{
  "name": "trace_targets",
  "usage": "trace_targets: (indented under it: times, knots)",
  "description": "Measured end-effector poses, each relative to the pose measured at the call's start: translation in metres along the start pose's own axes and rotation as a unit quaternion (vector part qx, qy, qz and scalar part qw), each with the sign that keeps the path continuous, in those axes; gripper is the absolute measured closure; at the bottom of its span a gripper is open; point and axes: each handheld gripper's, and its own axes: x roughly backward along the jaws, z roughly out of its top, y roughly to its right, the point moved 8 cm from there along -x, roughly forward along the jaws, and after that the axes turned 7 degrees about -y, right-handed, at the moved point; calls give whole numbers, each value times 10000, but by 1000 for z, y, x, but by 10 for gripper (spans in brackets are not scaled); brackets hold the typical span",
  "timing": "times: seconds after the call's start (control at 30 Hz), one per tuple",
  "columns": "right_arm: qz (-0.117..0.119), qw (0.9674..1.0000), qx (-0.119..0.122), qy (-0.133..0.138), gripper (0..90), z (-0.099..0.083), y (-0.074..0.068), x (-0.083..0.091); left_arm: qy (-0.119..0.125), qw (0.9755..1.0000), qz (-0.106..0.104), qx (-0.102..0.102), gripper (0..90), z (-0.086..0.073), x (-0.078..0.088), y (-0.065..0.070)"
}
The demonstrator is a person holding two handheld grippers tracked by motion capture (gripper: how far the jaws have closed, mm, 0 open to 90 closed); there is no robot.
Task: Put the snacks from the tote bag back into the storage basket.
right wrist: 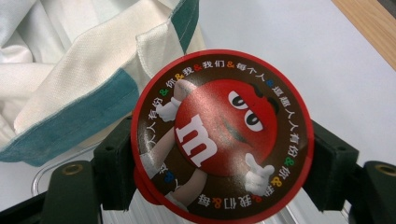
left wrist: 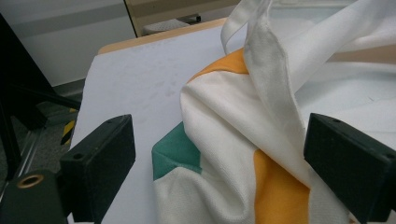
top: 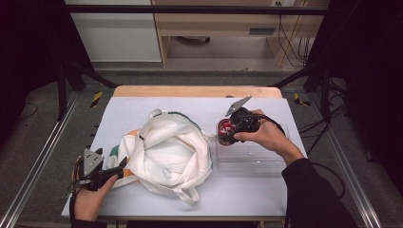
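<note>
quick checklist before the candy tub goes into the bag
1. Right claw shut on the tub: ok, jaws press both its sides.
2. Tub lifted above the clear bin: ok.
3. Bag mouth open enough for the tub: cannot tell, the cloth lies slumped and folded.
4. Left claw gripping the bag: not ok, jaws open, cloth merely between them.
5. Strap out of the opening: cannot tell.

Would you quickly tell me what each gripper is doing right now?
Left gripper: open, jaws astride a fold of the white tote bag, not pinching it.
Right gripper: closed on the round red M&M's tin.
</note>
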Motion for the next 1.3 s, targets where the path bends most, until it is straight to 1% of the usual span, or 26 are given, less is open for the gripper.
trace_targets:
  times: [0.3,0.37,0.43,0.47,0.57,0.6,0.7,0.87,0.9,1.13,1.3]
  knots:
    - [-37,10000,48,-69,262,-1,-2,-5,-7,10000,-5,-5,91,0,0,0]
    - [-44,10000,7,-89,262,-2,-1,-7,-6,10000,-7,-6,91,0,0,0]
    - [-17,10000,16,-90,262,-4,0,-10,-9,10000,-8,-5,92,0,0,0]
    - [2,10000,-26,-85,262,-5,-1,-11,-9,10000,-3,-3,91,0,0,0]
    - [-25,9999,-37,-104,262,-6,0,-15,-16,10000,-3,-11,92,0,0,0]
    - [2,9999,-32,-99,262,-8,0,-17,-19,10000,-8,-15,92,0,0,0]
    - [8,9999,-77,-106,262,-9,0,-18,-22,10000,-10,-16,92,-1,0,0]
    - [-40,9999,-24,-120,262,-10,1,-22,-18,10000,-5,-15,92,0,0,0]
    - [-38,9999,-64,-119,262,-9,1,-22,-18,10000,-4,-14,92,0,0,0]
    - [-48,9999,-43,-124,262,-11,2,-25,-30,10000,-16,-18,93,-1,0,0]
    - [17,9999,-90,-113,262,-14,1,-28,-25,10000,-14,-20,93,-1,0,0]
